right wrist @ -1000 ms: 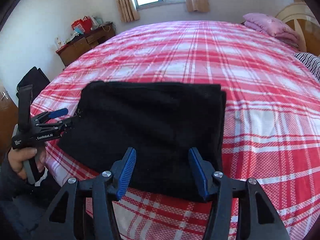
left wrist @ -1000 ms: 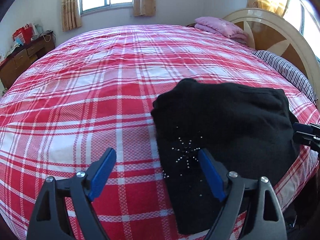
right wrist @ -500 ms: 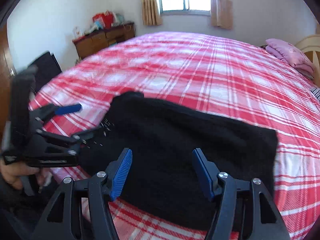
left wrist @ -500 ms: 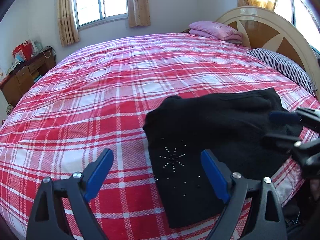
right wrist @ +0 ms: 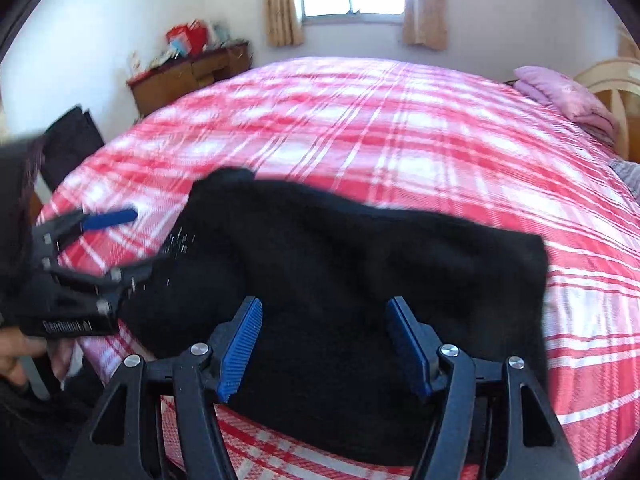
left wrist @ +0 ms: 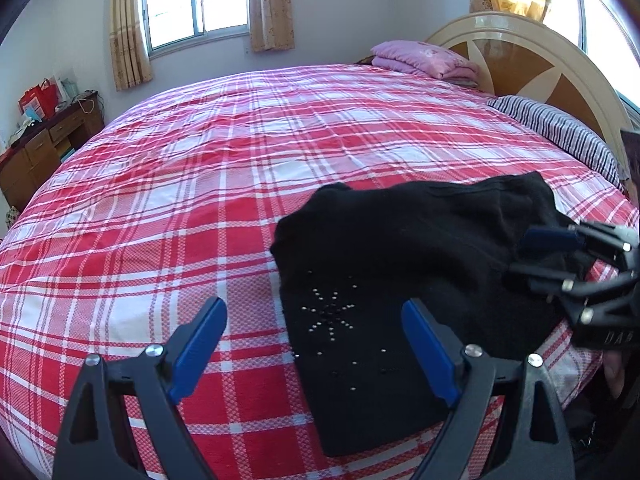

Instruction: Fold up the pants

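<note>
Black pants [left wrist: 400, 280] with small silver studs lie folded into a compact rectangle near the front edge of the bed; they also show in the right wrist view [right wrist: 340, 280]. My left gripper [left wrist: 316, 344] is open and empty, held above the pants' left end. It also shows at the left of the right wrist view [right wrist: 124, 240]. My right gripper [right wrist: 324, 340] is open and empty above the pants' near edge. It shows at the right of the left wrist view [left wrist: 532, 256], open.
The bed has a red and white plaid sheet [left wrist: 200, 168]. Folded pink bedding [left wrist: 424, 56] and a striped pillow [left wrist: 560, 136] lie by the wooden headboard [left wrist: 532, 60]. A wooden dresser [left wrist: 44, 140] stands by the far wall.
Both grippers have drawn back and up from the pants. The right wrist view has swung to the right and is blurred.
</note>
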A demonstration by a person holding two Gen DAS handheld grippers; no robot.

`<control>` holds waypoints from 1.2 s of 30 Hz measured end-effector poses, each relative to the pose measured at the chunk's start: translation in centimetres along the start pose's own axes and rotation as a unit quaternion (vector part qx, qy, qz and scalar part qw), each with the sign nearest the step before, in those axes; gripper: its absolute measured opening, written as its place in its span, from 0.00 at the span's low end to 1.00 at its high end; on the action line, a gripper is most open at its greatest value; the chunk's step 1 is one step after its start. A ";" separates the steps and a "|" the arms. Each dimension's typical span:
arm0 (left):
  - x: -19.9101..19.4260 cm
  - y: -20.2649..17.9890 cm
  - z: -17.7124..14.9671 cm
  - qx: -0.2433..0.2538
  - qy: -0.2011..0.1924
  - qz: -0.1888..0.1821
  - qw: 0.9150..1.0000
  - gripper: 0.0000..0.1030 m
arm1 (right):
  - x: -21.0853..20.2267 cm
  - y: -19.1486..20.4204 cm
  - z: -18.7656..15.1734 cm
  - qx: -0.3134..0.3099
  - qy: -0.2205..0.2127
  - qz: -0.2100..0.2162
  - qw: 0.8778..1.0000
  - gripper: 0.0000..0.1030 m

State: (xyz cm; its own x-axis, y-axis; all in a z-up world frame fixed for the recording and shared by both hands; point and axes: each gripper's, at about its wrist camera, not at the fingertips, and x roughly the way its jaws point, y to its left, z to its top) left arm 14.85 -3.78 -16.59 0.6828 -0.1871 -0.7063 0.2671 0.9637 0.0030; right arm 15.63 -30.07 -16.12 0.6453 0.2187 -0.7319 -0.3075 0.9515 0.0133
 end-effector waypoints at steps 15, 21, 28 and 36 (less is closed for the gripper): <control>1.4 -2.9 -1.3 0.040 0.010 -0.003 0.999 0.99 | 6.7 -1.7 4.5 0.005 0.052 -0.017 0.999 0.67; 1.0 -3.1 -1.2 0.048 0.011 -0.001 0.999 0.99 | 0.6 -5.8 3.9 0.061 0.006 0.022 0.998 0.67; 1.2 -2.6 -1.3 0.033 0.016 -0.008 0.999 1.00 | -4.9 -9.9 -2.5 0.096 0.056 0.011 0.994 0.67; 1.0 -1.5 -1.3 0.002 0.023 -0.031 0.999 1.00 | -4.7 -10.1 -4.4 0.079 0.079 0.022 0.993 0.66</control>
State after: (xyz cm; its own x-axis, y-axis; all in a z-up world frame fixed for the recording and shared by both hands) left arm 14.31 -5.15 -18.24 0.6333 -0.2365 -0.7369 0.3102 0.9499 -0.0383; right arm 12.58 -41.67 -15.82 0.5116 0.2362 -0.8261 -0.2116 0.9665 0.1454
